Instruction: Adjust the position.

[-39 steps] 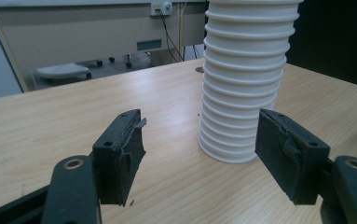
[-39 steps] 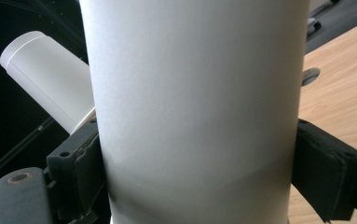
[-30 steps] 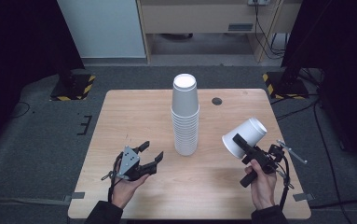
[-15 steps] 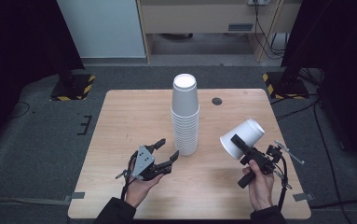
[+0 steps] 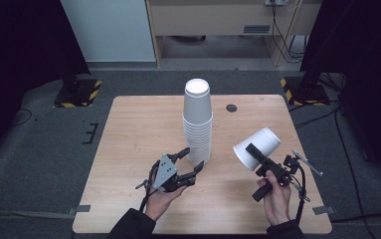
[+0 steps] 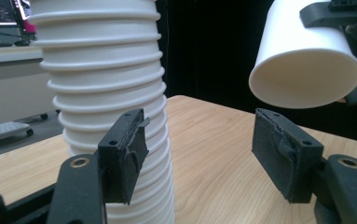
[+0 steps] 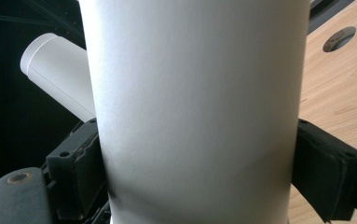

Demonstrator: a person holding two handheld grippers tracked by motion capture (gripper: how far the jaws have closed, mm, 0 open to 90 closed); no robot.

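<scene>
A tall stack of white paper cups (image 5: 198, 122) stands upside down at the table's middle. My left gripper (image 5: 193, 159) is open at the foot of the stack, its far jaw beside the lowest cups. In the left gripper view the stack (image 6: 106, 93) rises behind the left pad, and the gap of this gripper (image 6: 204, 156) holds only bare table. My right gripper (image 5: 255, 150) is shut on a single white cup (image 5: 256, 144), held tilted above the table's right side with its mouth toward the stack. That cup (image 7: 195, 102) sits between both pads (image 7: 327, 170).
The wooden table (image 5: 138, 129) has a small round cable hole (image 5: 232, 107) at the back right. Dark floor surrounds it, with yellow-black striped stand feet (image 5: 81, 94) at both back corners. Cabinets stand behind. Bare tabletop lies left of the stack.
My left gripper has moved right and forward from the front-left area up to the base of the stack, staying open. The right gripper with its cup has hardly shifted.
</scene>
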